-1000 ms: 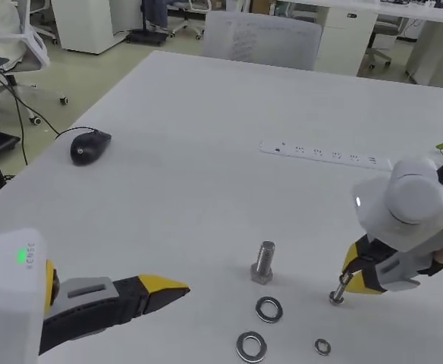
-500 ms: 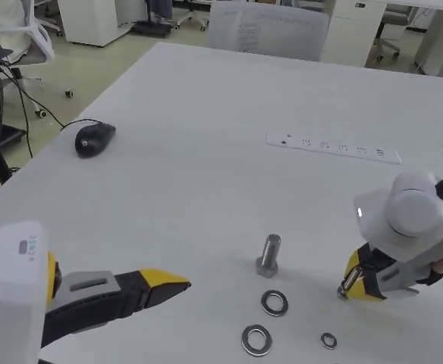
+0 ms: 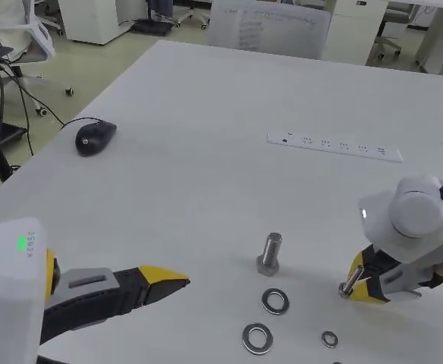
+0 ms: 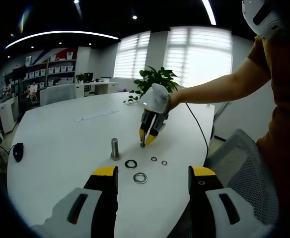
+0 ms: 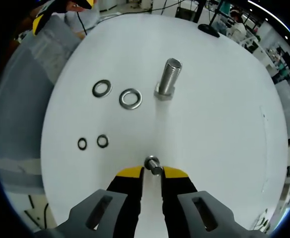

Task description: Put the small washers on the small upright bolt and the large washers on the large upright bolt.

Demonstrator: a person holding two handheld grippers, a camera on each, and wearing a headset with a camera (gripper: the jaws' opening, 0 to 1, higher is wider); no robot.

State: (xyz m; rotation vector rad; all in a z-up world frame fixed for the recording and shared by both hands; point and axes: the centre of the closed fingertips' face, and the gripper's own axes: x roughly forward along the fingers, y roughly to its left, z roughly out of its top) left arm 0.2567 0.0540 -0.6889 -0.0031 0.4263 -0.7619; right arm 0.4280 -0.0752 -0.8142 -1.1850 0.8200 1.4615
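R hand-held gripper (image 5: pixel 151 173) grips small bolt (image 5: pixel 152 162), tilted; L hand-held gripper (image 4: pixel 153 171) agape.

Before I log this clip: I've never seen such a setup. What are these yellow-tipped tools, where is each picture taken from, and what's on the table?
No robot here: a person holds a tool with two jaws in each hand. The wide picture comes from a camera on the person's head; each round one from a camera riding on a tool. The left gripper has its jaws open and holds nothing. The right gripper is shut on the small bolt, which is tilted. On the white table the large bolt stands upright, with two large washers and two small washers lying loose near it. Farther off lie a mouse and a power strip.
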